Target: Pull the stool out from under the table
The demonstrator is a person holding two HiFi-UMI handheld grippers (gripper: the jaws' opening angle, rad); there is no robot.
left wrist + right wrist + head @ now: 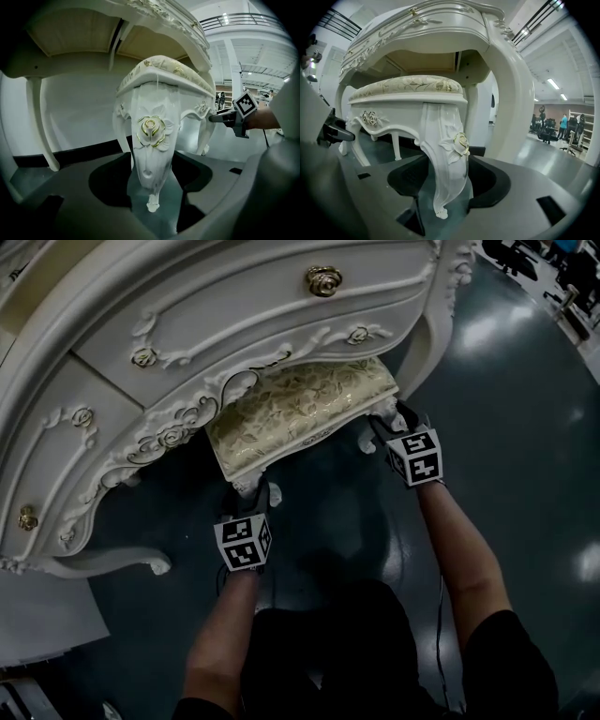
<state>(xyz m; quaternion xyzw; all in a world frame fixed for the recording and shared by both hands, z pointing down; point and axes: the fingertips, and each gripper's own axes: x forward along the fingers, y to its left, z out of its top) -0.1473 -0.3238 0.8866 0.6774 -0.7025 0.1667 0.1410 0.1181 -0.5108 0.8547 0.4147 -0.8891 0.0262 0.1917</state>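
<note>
The stool (300,409), white with carved legs and a gold-flowered cushion, stands half under the ornate white dressing table (234,306). My left gripper (251,488) is at the stool's front left leg. In the left gripper view that rose-carved leg (150,136) stands between the spread jaws of the left gripper (150,180), with a gap on each side. My right gripper (384,423) is at the front right leg. In the right gripper view this leg (445,154) sits between the wide jaws of the right gripper (443,183), and the pads do not press on it.
The table's curved legs flank the stool, one at the right (427,343) and one ending in a foot at the left (112,563). The floor (525,427) is dark and glossy. A white sheet (37,615) lies at lower left. People and chairs (562,126) are far off.
</note>
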